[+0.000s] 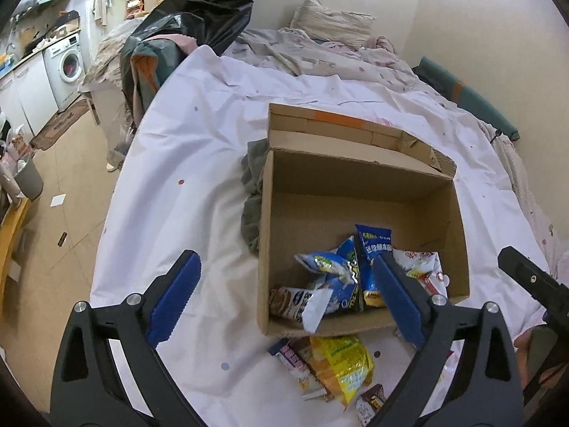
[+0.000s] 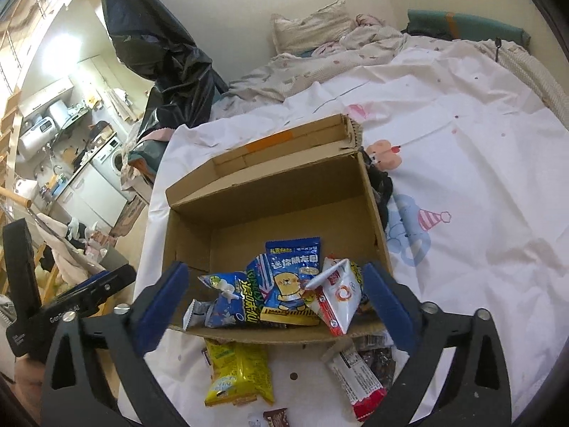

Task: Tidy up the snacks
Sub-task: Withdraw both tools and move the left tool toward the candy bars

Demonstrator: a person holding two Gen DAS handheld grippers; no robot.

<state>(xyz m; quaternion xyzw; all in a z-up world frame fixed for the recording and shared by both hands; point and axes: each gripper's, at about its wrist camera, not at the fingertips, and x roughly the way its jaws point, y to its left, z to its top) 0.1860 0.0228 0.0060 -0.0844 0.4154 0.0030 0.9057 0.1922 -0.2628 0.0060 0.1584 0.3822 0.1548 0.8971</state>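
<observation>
Both sets of jaws stand wide apart with nothing between their blue pads: the left gripper (image 1: 286,299) and the right gripper (image 2: 274,302) each hover over the bed's white sheet (image 1: 185,163). Nearest, below the jaws on the sheet, lie loose snacks: a yellow packet (image 2: 238,370) and a red-and-white bar (image 2: 359,384). Just beyond, framed between the right jaws, the open cardboard box (image 2: 284,192) holds several packets at its near end, among them a blue bear packet (image 2: 291,277) and a white-and-red pouch (image 2: 338,295). Farther off lie rumpled bedding and a pillow (image 1: 330,17).
</observation>
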